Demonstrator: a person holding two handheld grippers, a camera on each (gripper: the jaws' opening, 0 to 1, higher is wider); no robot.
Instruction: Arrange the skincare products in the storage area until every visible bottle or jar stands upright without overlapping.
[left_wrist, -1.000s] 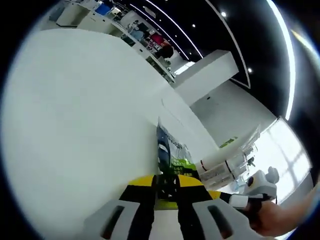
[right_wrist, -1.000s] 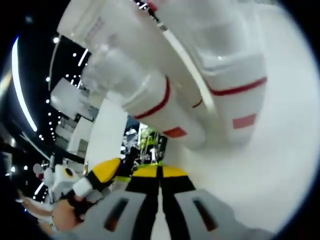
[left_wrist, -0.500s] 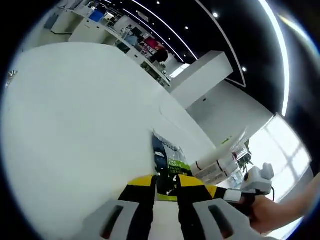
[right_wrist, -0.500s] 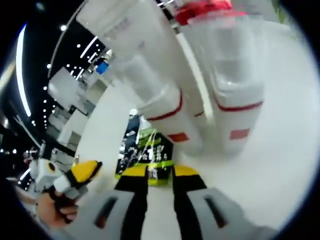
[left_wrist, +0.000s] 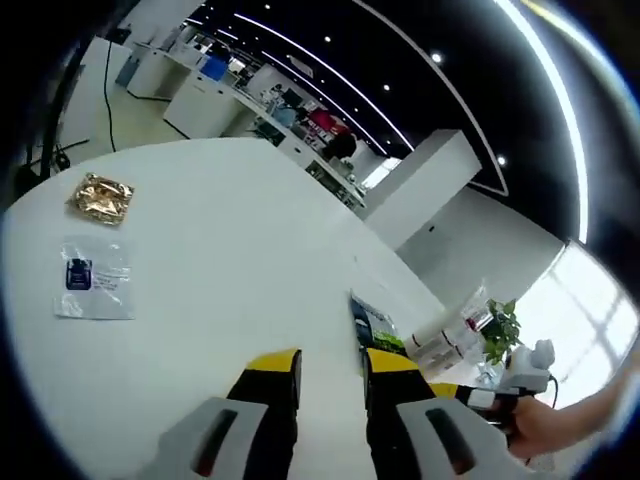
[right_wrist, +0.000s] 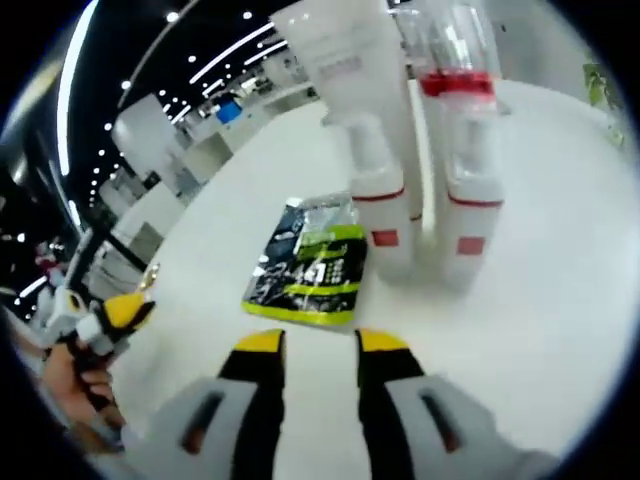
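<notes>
Two hand-held grippers hover over a round white table (left_wrist: 200, 260), each parted slightly and holding nothing. In the right gripper view, the right gripper (right_wrist: 311, 345) points at a flat black-and-green sachet (right_wrist: 312, 262) lying just beyond its yellow-tipped jaws; past the sachet stand two white bottles with red bands, the nearer bottle (right_wrist: 370, 180) and its clear-capped neighbour (right_wrist: 462, 170) close beside each other, upright and not overlapping, which suggests the standing part of the task is largely met for these two. The left gripper (right_wrist: 105, 315) enters at the lower left of that view, gripped by a person's hand (right_wrist: 75, 385).

The left gripper view looks across the table from the opposite side: the left gripper (left_wrist: 331, 365) sits low at the near edge, the same sachet (left_wrist: 372, 325) shows edge-on just past its tips, and the bottles (left_wrist: 450, 335) appear small beyond it. This view adds what the other lacks: a clear plastic packet with a blue label (left_wrist: 93, 280) and a crumpled gold wrapper (left_wrist: 100, 197), both flat, well apart from the bottles.
</notes>
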